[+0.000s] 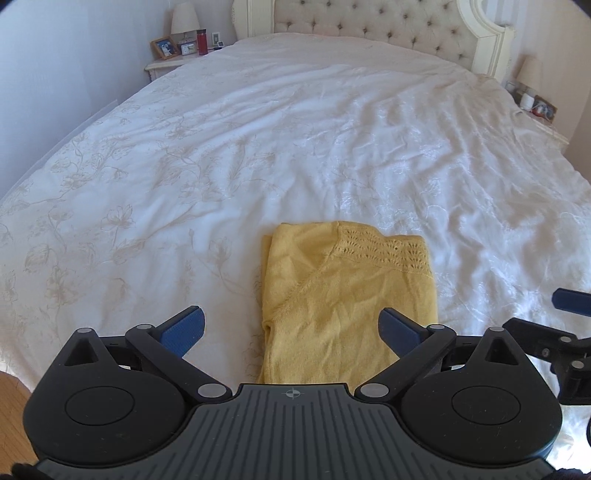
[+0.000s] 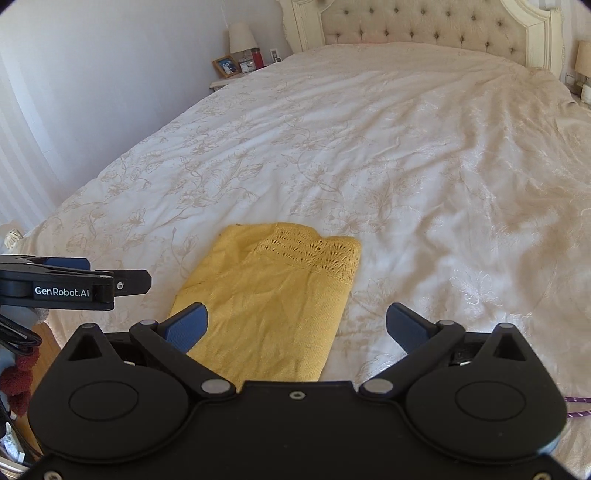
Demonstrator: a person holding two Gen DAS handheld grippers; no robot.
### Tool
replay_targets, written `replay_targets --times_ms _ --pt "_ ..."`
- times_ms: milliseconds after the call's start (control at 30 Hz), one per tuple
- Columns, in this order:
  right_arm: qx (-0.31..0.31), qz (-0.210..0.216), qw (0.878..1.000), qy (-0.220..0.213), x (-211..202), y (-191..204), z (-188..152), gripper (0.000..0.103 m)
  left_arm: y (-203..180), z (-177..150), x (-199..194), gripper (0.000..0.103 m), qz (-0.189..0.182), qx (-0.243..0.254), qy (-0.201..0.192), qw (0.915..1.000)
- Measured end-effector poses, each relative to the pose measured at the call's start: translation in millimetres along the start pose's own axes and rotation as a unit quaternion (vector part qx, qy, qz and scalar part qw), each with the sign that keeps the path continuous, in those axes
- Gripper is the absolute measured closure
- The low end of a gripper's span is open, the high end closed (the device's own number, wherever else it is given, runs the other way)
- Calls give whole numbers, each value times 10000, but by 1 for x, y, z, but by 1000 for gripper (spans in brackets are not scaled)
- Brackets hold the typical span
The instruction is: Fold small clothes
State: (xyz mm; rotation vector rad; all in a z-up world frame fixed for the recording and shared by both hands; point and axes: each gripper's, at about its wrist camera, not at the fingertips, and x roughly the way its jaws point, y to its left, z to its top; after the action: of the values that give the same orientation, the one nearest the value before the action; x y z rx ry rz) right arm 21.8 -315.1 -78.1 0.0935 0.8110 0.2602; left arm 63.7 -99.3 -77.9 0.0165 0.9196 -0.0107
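The yellow knitted garment [image 1: 347,295] lies folded into a compact rectangle on the white bedspread [image 1: 258,147], near the foot edge of the bed. Its lace-pattern band is on the far side, toward the headboard [image 1: 369,22]. The fabric is flat, with small wrinkles.

The left gripper [image 1: 291,328] hovers just in front of the garment with its blue fingers [image 1: 184,328] spread wide, holding nothing. The right gripper [image 2: 297,325] is also spread wide and holds nothing; its left finger is over the near corner of the garment, but I cannot tell if it touches. The two grippers are side by side, near each other.

Further away, a nightstand [image 1: 166,64] beside the headboard carries a lamp [image 1: 184,18], a picture frame [image 1: 164,48] and a red bottle [image 1: 202,42].
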Motion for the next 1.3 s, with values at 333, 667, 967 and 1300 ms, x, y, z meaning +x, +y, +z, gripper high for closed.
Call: replay_targets --times_ms 333,667,967,1300 --pt "408 -408 9976 394 2 3 4 1 9 -4 4 2 202 -68 469 9987" --pt "727 -344 9939 758 13 4 -3 1 20 -10 11 2 401 -90 770 9962" --pt "894 -360 9916 863 15 4 -6 1 24 -14 13 2 265 -36 892 9957" --pt "930 -361 9911 883 16 2 -7 1 20 -14 16 2 152 33 955 9953"
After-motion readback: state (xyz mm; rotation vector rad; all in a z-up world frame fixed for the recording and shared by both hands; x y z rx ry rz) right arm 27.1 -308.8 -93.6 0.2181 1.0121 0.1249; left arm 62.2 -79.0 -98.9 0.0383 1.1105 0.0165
